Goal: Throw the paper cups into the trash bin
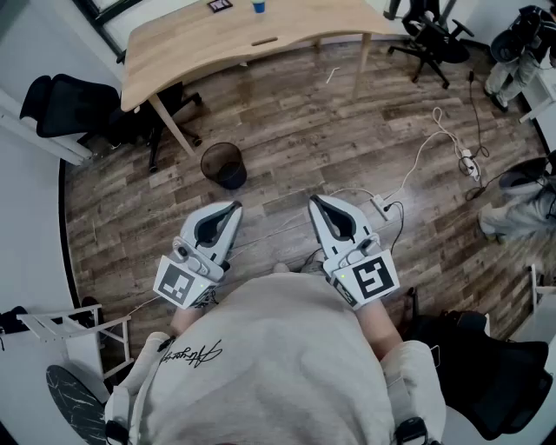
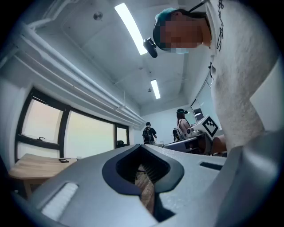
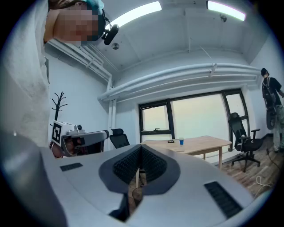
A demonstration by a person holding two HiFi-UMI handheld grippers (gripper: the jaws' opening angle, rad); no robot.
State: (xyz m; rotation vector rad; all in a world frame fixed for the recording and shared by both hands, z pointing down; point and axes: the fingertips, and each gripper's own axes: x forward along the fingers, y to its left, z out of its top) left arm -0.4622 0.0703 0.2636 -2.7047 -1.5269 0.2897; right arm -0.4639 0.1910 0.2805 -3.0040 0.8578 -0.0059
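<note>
A small blue paper cup (image 1: 258, 6) stands on the far side of the wooden table (image 1: 200, 43); in the right gripper view the cup (image 3: 181, 142) shows on the table (image 3: 199, 145) well ahead. A dark round trash bin (image 1: 223, 165) stands on the floor in front of the table. My left gripper (image 1: 233, 209) and right gripper (image 1: 314, 202) are held close to the body, side by side, pointing toward the bin. Both have their jaws together with nothing between them. The left gripper (image 2: 142, 150) and right gripper (image 3: 141, 147) show only a thin slit of floor.
Black office chairs stand at the left (image 1: 74, 104) and far right (image 1: 430, 35). A white cable (image 1: 434, 143) and a power strip (image 1: 380, 206) lie on the wood floor to the right. A small dark item (image 1: 220, 5) lies on the table. People (image 2: 148, 133) stand at the room's far end.
</note>
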